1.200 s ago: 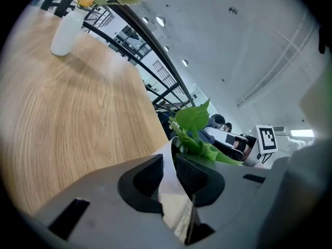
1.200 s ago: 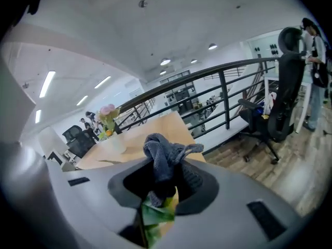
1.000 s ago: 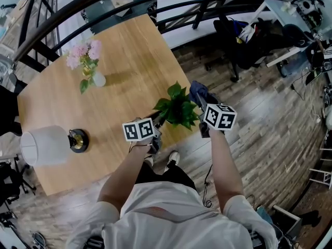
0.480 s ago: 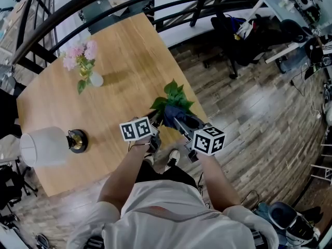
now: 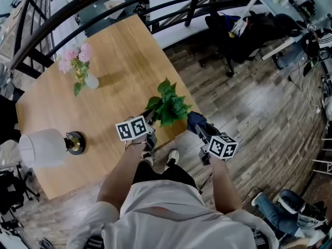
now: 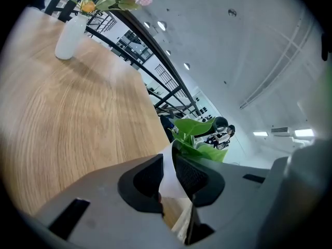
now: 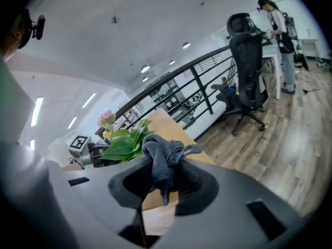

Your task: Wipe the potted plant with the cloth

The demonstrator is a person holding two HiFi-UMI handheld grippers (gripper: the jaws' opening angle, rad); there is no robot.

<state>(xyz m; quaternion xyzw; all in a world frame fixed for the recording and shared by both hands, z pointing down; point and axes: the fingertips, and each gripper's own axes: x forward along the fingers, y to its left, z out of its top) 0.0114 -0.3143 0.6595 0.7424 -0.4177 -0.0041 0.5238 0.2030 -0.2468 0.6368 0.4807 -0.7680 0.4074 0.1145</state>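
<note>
Left gripper [image 6: 168,176] is clamped on the white pot rim of the potted plant [image 5: 167,104], right at the table [image 5: 119,51] edge. Right gripper [image 7: 165,183] pinches the dark cloth [image 7: 162,157], just right of the leaves.

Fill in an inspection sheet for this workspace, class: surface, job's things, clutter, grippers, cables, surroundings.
Surface: wooden table.
Job's things: potted plant at the table's near edge; dark cloth just right of it.
Clutter: flower vase, table lamp.
Grippers: left gripper shut on the potted plant's white rim; right gripper shut on the dark cloth.
Cables: thin cable on the floor.
Surroundings: black railing, office chair, wooden floor.
</note>
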